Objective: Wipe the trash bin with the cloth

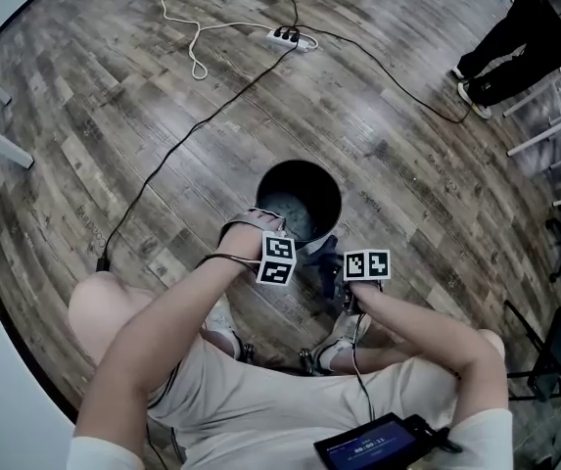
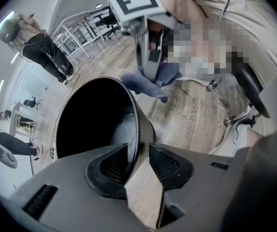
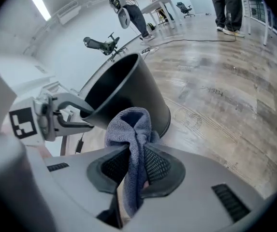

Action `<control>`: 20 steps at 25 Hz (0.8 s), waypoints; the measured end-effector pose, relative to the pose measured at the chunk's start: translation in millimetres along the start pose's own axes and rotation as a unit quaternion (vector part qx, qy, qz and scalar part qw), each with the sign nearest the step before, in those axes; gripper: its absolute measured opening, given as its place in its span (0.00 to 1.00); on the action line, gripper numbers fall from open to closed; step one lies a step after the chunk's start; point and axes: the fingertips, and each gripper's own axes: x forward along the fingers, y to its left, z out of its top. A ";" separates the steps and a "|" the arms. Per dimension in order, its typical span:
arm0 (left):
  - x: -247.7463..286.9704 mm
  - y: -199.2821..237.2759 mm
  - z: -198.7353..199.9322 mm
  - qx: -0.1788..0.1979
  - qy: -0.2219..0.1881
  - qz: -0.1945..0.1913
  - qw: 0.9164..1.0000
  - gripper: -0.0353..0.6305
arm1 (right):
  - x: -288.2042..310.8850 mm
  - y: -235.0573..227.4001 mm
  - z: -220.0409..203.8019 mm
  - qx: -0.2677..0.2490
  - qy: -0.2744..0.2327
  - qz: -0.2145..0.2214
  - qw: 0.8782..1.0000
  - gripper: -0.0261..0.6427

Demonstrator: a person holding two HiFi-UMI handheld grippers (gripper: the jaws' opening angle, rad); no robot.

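Closest to the head camera sits a dark device with a lit screen point(image 1: 376, 446), at the bottom edge against the light clothes of the person point(image 1: 260, 399), who crouches with bent knees. Wooden floor point(image 1: 143, 96) spreads all around. Ahead of both pairs of fingers stands the black trash bin point(image 1: 331, 179), round and open at the top, its inside pale grey at the bottom.

The left gripper point(image 2: 139, 154) reaches down to the near rim of the bin. Its fingers point(image 2: 110, 166) stand spread, one inside the bin and one outside. The rim and wall lie between them, and a gap shows beside the outer pad. The right gripper point(image 3: 134, 159) hangs just beside the bin, to the right of the left fingers. Its fingers point(image 3: 160, 166) are pressed onto the blue-grey cloth point(image 3: 131, 124), which bunches up beyond their tips and trails back between them. In the left gripper view the cloth dangles under the right fingers, above the floor and close to the bin's rim; whether it touches the bin cannot be told.

Far beyond the fingers a second person point(image 1: 515, 32) in dark trousers stands near the floor's edge. A white power strip point(image 1: 285, 37) lies well past the bin, and a black cable point(image 1: 177, 150) runs from it across the floor to the left of the left fingers.
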 end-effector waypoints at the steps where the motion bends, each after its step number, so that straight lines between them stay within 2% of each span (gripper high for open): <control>1: 0.5 -0.1 -1.3 -0.001 0.000 0.005 1.000 0.26 | -8.5 8.3 2.6 -0.001 -0.007 0.005 1.000 0.14; 5: 0.9 0.0 -0.7 -0.005 0.004 0.008 1.000 0.24 | -24.9 32.9 14.6 -0.014 -0.031 0.021 0.999 0.14; 10: 0.1 -1.7 1.7 0.008 0.003 0.006 1.000 0.21 | -4.7 38.4 27.3 -0.013 -0.032 0.017 0.999 0.14; 20: -1.7 -3.4 11.7 -0.004 -0.009 -0.001 1.000 0.18 | 62.0 -10.5 12.8 -0.002 -0.010 -0.028 1.000 0.14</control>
